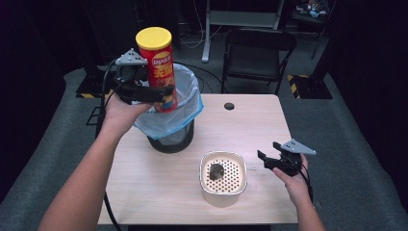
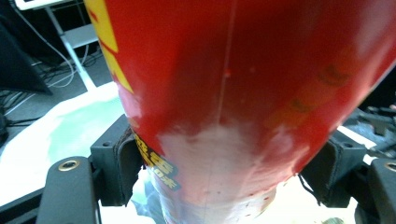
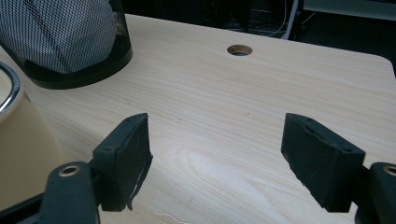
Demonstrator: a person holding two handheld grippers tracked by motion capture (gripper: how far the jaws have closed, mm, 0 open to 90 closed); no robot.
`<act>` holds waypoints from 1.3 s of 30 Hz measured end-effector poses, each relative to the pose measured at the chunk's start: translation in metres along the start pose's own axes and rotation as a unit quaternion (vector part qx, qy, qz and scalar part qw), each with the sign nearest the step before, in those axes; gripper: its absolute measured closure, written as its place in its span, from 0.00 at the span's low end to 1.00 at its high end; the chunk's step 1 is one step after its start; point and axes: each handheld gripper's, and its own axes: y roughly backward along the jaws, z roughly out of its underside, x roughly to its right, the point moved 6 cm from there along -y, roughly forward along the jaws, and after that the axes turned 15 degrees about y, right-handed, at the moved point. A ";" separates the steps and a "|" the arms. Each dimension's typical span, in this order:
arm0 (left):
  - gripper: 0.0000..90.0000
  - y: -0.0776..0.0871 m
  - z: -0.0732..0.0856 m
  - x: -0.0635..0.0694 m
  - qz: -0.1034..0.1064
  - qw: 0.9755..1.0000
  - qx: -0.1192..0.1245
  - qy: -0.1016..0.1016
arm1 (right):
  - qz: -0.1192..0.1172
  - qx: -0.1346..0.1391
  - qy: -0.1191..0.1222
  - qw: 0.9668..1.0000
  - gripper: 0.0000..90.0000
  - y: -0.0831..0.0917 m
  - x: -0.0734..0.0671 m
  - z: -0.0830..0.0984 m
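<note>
Left gripper (image 1: 156, 94) is clamped on the lower half of a chip can (image 1: 156, 67), red tube with a yellow lid (image 1: 153, 37), held up, roughly upright with a slight tilt, over the lined trash bin (image 1: 190, 89) at the bench's (image 1: 250, 125) far left. Can is probably light, thin cardboard wall: rigid enough but could dent if squeezed hard. Glossy label, may slip. Side grip low on the body, as now, looks fine. Right gripper (image 1: 274, 161) is wide open with nothing in it, low over the bench just beside a cream perforated container (image 1: 223, 178) holding a small dark bit.
</note>
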 end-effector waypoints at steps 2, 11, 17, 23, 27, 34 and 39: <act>0.27 -0.001 -0.002 -0.002 -0.003 1.000 0.001 0.003 | 0.000 0.001 0.000 1.000 0.26 0.000 0.000 0.000; 0.27 -0.019 -0.006 -0.025 -0.032 0.999 0.008 0.031 | -0.003 -0.002 0.001 1.000 0.26 -0.001 -0.001 0.001; 0.26 -0.034 0.001 -0.039 -0.044 0.998 0.017 0.035 | -0.004 -0.005 0.005 1.000 0.26 -0.003 -0.002 0.002; 0.26 -0.048 0.009 -0.053 -0.048 0.997 0.008 0.052 | -0.006 -0.007 0.004 1.000 0.26 -0.004 -0.003 0.002; 0.26 -0.057 0.013 -0.061 -0.051 0.997 -0.006 0.066 | -0.009 -0.009 0.009 1.000 0.26 -0.005 -0.004 0.003; 0.26 -0.073 0.023 -0.080 -0.085 0.992 -0.046 0.076 | -0.011 -0.010 0.009 1.000 0.26 -0.007 -0.005 0.004; 0.19 -0.077 0.025 -0.083 -0.080 0.990 -0.049 0.107 | -0.013 -0.011 0.012 1.000 0.26 -0.008 -0.006 0.004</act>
